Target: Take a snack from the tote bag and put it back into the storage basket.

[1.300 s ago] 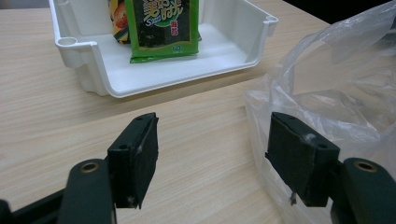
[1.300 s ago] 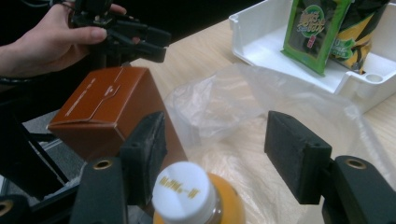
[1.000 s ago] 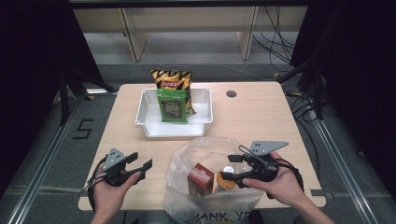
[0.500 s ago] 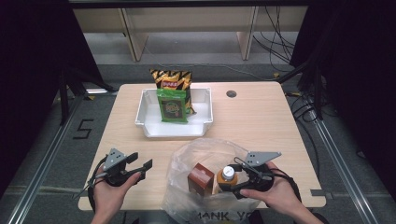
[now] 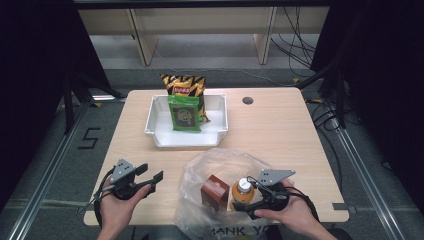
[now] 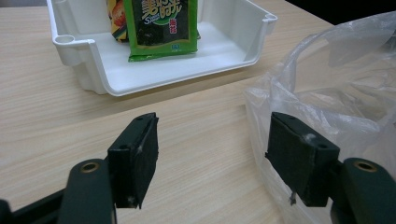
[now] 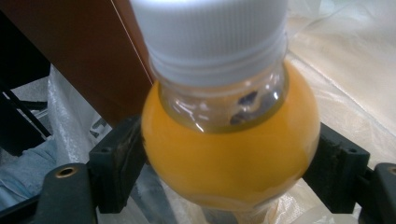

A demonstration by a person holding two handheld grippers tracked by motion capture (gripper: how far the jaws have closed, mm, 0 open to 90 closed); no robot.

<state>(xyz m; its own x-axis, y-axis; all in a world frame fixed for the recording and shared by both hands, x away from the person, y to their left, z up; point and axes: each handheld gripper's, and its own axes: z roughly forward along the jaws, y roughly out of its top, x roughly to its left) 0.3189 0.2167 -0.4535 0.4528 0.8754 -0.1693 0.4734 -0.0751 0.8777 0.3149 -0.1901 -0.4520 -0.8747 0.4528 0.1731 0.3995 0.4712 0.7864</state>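
An orange juice bottle (image 5: 242, 192) with a white cap stands inside a clear plastic bag (image 5: 220, 162) at the table's front edge, beside a brown box (image 5: 214, 192). My right gripper (image 5: 251, 199) holds the bottle (image 7: 229, 149) between its jaws. The jaws have just been opening, and both pads (image 7: 119, 158) still lie against the bottle's sides. The brown box (image 7: 93, 56) rises right behind it. My left gripper (image 5: 151, 172) hovers open and empty left of the bag. In the left gripper view the left gripper (image 6: 219, 154) has one jaw next to the bag's wall (image 6: 336, 84).
A white tray (image 5: 165, 137) sits mid-table and holds a green snack packet (image 5: 184, 115) leaning on a yellow-black chip bag (image 5: 182, 85). The tray (image 6: 84, 70) and green packet (image 6: 161, 28) lie ahead of the left gripper. A round cable hole (image 5: 247, 100) marks the far right.
My right hand has sunk with the bottle, lowering it deeper into the bag beside the brown box. The left hand has stayed where it was.
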